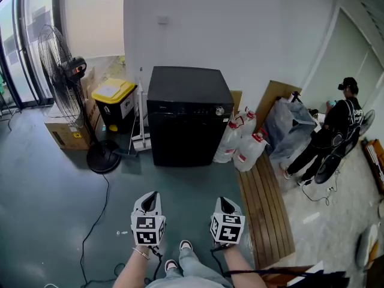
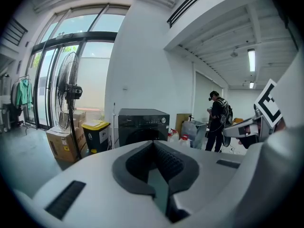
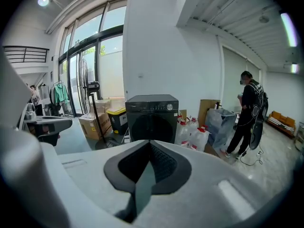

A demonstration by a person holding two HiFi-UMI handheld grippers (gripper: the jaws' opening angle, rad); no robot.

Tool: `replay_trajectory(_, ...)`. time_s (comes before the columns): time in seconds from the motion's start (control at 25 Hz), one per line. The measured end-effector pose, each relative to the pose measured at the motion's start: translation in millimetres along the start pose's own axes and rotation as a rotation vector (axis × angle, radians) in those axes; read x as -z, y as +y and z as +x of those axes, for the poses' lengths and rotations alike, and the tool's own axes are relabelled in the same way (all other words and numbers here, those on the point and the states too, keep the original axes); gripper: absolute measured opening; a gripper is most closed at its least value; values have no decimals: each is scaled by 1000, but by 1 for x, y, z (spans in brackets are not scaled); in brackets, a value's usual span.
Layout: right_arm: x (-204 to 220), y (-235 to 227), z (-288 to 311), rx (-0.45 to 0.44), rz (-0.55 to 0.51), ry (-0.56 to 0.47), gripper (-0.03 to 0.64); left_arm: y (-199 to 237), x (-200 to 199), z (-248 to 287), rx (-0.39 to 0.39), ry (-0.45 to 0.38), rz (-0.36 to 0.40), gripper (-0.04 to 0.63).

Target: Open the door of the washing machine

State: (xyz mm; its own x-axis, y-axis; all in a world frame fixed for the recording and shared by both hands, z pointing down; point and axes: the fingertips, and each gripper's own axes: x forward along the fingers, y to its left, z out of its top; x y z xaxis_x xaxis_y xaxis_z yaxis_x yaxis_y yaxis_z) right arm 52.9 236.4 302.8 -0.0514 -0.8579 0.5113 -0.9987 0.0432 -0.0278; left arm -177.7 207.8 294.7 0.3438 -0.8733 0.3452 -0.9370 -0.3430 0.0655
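The black front-loading washing machine [image 1: 186, 116] stands against the white wall, and its round door [image 1: 182, 141] is closed. The machine also shows in the left gripper view [image 2: 142, 125] and in the right gripper view [image 3: 152, 115], straight ahead and some way off. My left gripper [image 1: 153, 194] and right gripper [image 1: 224, 200] hang side by side over the grey-green floor, well short of the machine and pointing at it. Both have their jaws together with nothing between them, as seen from the left gripper [image 2: 153, 144] and the right gripper [image 3: 149, 144].
Left of the machine are a yellow-lidded bin [image 1: 115, 104], a standing fan [image 1: 63, 77] and a cardboard box [image 1: 63, 131]. Water jugs [image 1: 243, 143] crowd its right side, beside a wooden plank strip [image 1: 267, 209]. A person [image 1: 333, 134] stands at the right. A cable [image 1: 99, 215] trails across the floor.
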Motion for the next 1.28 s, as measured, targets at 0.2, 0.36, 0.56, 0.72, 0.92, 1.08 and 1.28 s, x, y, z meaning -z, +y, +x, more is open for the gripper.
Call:
replay_trajectory(0.2, -21, -10, 32, -16, 0, -3, 6, 0, -12, 31, -9, 11, 16, 5)
replay_trajectory(0.36, -40, -23, 61, -27, -4, -11, 6, 0, -25, 63, -22, 12, 21, 5)
replay_trajectory(0.56, -64, -44, 100, -35, 3, -14, 6, 3, -42, 104, -38, 12, 20, 5)
replay_trajectory(0.72, -79, -56, 129, -53, 6, -15, 6, 5, -53, 132, -57, 9, 20, 5)
replay_trajectory(0.92, -91, -61, 159, -84, 2, -14, 6, 14, -57, 156, -91, 13, 22, 5)
replay_trajectory(1.08, -93, -62, 176, -97, 5, 6, 6, 21, -58, 169, -103, 25, 16, 5)
replay_trajectory(1.28, -101, -65, 195, -95, 6, 27, 6, 31, -64, 188, -109, 37, 9, 5)
